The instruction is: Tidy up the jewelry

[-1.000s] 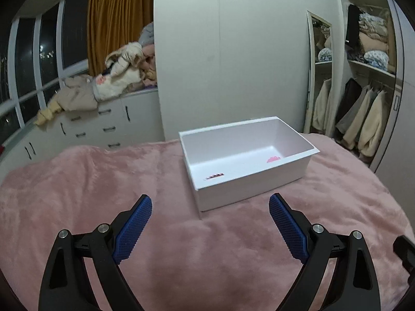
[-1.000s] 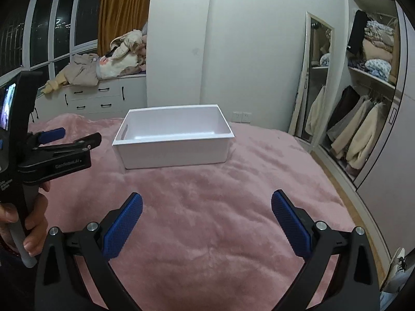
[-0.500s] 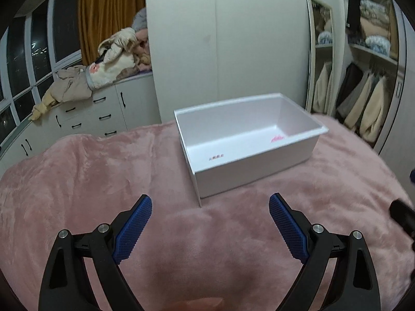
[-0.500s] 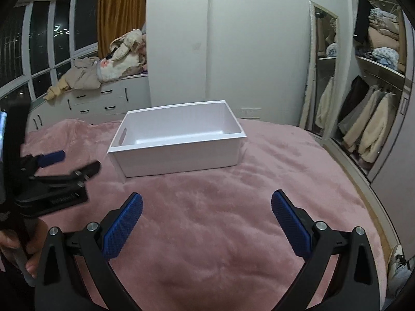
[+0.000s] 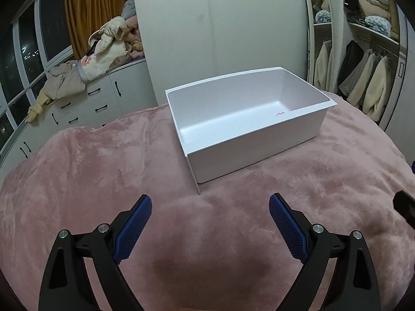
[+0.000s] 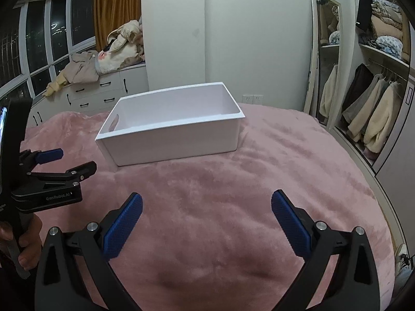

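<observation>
Left gripper (image 5: 210, 203) level over the bed, ribbed blue pads spread wide, holding nothing. White rectangular plastic bin (image 5: 255, 140) on plush pink blanket (image 5: 103, 171) ahead; small pink item (image 5: 280, 113) on its floor. Right gripper (image 6: 206, 200) likewise wide, unloaded. Open wardrobe (image 6: 373, 98) far right.

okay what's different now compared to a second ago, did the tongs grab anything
No grab. The left tongs have moved closer to the white box, which now looms larger in their view; the right tongs edged nearer too. Both stay wide open and empty. The box stays put on the pink blanket, a small pink item still inside.
</observation>
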`<action>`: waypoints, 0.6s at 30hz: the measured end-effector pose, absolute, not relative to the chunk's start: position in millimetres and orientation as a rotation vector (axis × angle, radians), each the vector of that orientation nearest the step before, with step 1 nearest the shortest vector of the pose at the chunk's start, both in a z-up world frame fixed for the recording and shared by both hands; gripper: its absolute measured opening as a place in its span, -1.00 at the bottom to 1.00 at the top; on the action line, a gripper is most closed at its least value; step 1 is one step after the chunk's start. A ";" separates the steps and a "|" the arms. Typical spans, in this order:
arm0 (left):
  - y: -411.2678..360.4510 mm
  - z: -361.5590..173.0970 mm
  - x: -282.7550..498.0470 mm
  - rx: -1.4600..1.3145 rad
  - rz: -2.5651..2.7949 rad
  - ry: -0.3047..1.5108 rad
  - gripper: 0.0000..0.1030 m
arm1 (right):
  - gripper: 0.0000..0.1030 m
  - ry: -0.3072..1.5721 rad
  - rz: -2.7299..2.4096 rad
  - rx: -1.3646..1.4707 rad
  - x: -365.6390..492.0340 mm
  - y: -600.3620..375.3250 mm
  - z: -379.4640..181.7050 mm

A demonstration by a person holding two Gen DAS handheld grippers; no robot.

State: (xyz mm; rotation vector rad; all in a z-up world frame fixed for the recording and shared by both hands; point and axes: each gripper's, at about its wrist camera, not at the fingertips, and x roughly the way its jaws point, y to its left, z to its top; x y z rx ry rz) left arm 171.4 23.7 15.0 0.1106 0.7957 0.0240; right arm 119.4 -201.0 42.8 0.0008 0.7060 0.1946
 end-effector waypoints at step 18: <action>20.4 25.9 163.7 0.110 0.007 0.761 0.81 | 0.91 0.695 0.192 -0.018 112.5 -197.1 47.0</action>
